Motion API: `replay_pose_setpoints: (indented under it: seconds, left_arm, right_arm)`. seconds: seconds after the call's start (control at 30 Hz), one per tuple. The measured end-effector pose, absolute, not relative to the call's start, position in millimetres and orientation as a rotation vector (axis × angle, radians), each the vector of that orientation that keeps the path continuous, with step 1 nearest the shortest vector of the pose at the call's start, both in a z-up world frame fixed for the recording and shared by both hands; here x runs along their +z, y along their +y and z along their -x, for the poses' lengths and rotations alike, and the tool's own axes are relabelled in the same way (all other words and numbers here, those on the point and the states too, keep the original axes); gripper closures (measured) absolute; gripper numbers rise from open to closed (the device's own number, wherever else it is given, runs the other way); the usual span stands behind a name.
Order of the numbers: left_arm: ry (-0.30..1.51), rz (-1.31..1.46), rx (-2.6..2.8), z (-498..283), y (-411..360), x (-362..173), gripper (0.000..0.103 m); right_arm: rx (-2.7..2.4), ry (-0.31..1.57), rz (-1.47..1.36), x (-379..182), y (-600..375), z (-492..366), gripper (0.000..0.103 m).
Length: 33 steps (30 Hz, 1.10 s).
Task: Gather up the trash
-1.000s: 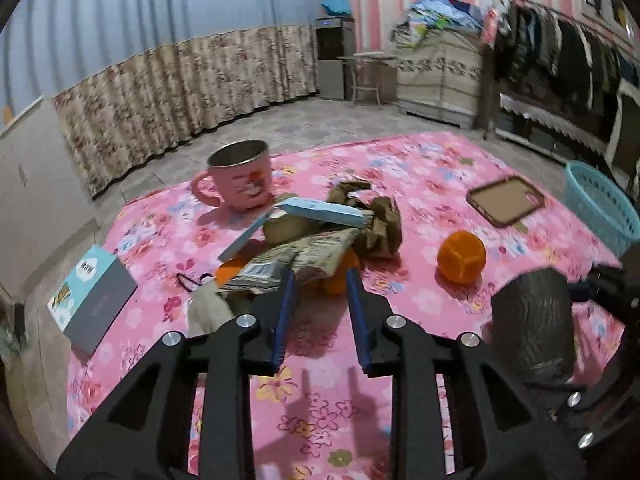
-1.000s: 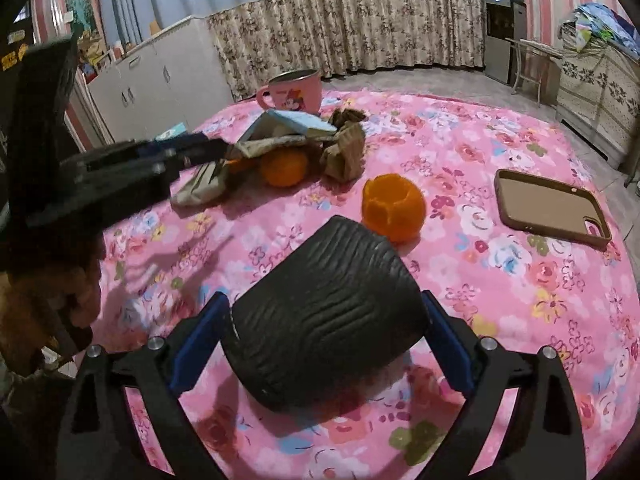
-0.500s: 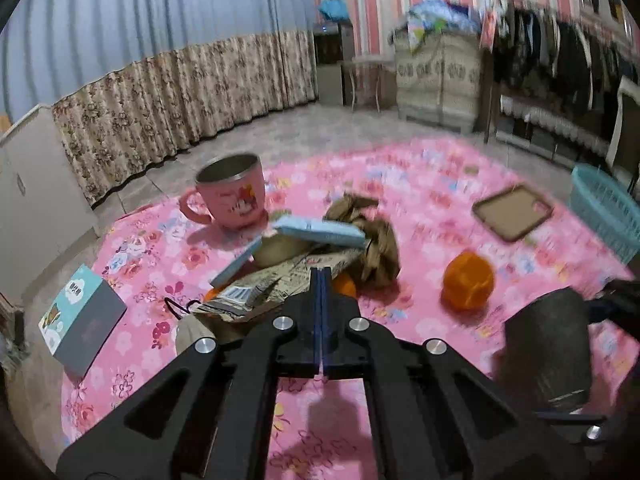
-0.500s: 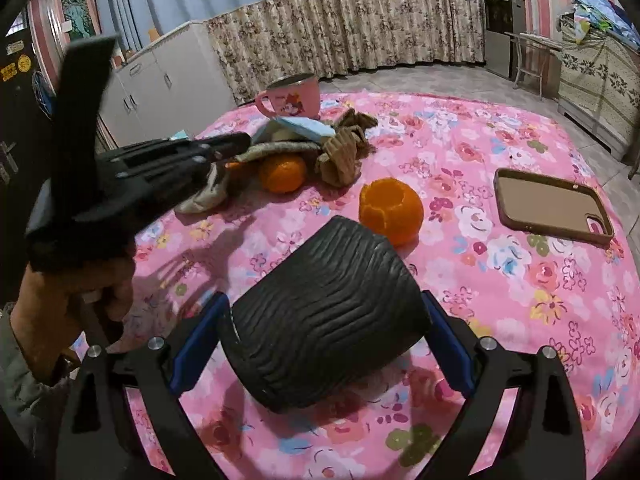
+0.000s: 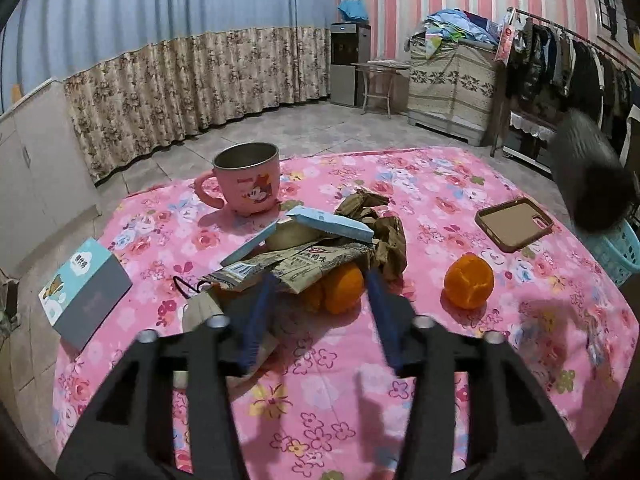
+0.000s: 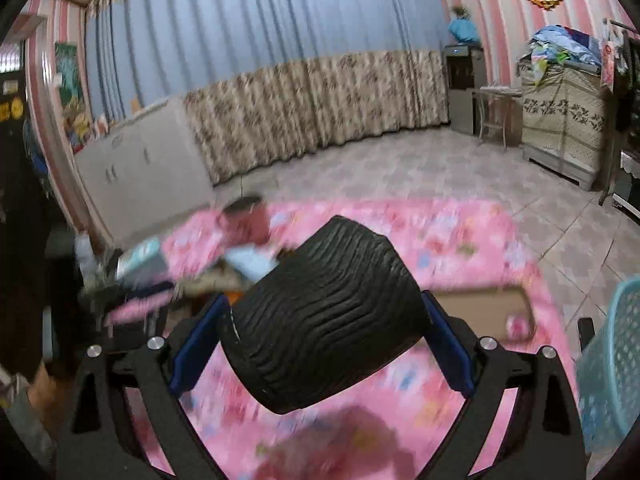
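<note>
Two wrist views over a low desk (image 5: 400, 420) covered in a pink flowered cloth.

The left gripper (image 5: 318, 276) points down at a heap of trash (image 5: 316, 248) near the middle of the desk. Its jaws have just been opening and now stand apart, one blue finger on each side of the near edge of the heap, with nothing clamped between them. The heap holds printed wrappers (image 5: 304, 260), a pale blue carton (image 5: 332, 226), crumpled brown paper (image 5: 384, 228) and an orange (image 5: 340, 288) tucked under the wrappers. A beige mask (image 5: 202, 312) lies just left of the left finger.

A second orange (image 5: 468, 286) sits apart to the right of the heap. Beyond it lies a brown phone case (image 5: 514, 224). Behind the heap stands a pink mug (image 5: 248, 178). A blue and grey box (image 5: 84, 290) rests at the left edge of the desk.

The right gripper (image 6: 324, 320) has its jaws clamped on a black ridged cup (image 6: 324, 316), lying on its side between the blue pads and held up off the desk. This view is blurred. In the left view the cup (image 5: 586, 176) appears dark and blurred at the far right, above a teal basket (image 5: 618, 252) that stands beside the desk.
</note>
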<state>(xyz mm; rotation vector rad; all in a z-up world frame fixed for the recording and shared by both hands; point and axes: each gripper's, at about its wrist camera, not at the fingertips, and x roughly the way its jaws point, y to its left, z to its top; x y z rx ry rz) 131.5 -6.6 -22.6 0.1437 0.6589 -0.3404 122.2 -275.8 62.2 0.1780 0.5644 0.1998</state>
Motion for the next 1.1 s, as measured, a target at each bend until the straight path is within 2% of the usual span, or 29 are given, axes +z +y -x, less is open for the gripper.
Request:
replay_pose_setpoints:
  seconds: [0.07, 0.3, 0.47, 0.93, 1.0, 1.07, 1.1]
  left_arm:
    - [0.662, -0.173, -0.329, -134.4, -10.6, -26.6, 0.044]
    - [0.626, -0.255, -0.251, -141.9, -13.0, -25.0, 0.041]
    - [0.649, -0.282, -0.262, -140.2, -14.6, -31.5, 0.031]
    - [0.625, -0.282, -0.186, -176.8, -15.2, -40.4, 0.031]
    - [0.65, -0.217, -0.203, -183.9, -10.4, -41.0, 0.035]
    - [0.669, -0.169, -0.217, -189.5, -5.8, -41.8, 0.054]
    - [0.679, -0.133, -0.227, -191.1, -2.5, -42.1, 0.054]
  right_arm:
    - [0.196, 0.568, -0.189, 63.7, -281.4, -133.6, 0.011]
    - [0.213, 0.587, -0.205, 59.6, -287.3, -138.0, 0.011]
    - [0.216, 0.584, -0.228, 56.5, -291.9, -136.7, 0.011]
    - [0.234, 0.603, -0.265, 50.3, -295.5, -139.1, 0.011]
    - [0.236, 0.603, -0.26, 50.4, -295.4, -139.2, 0.011]
    - [0.238, 0.605, -0.256, 49.6, -294.8, -139.7, 0.011]
    - [0.24, 0.607, -0.257, 48.9, -295.0, -140.2, 0.011]
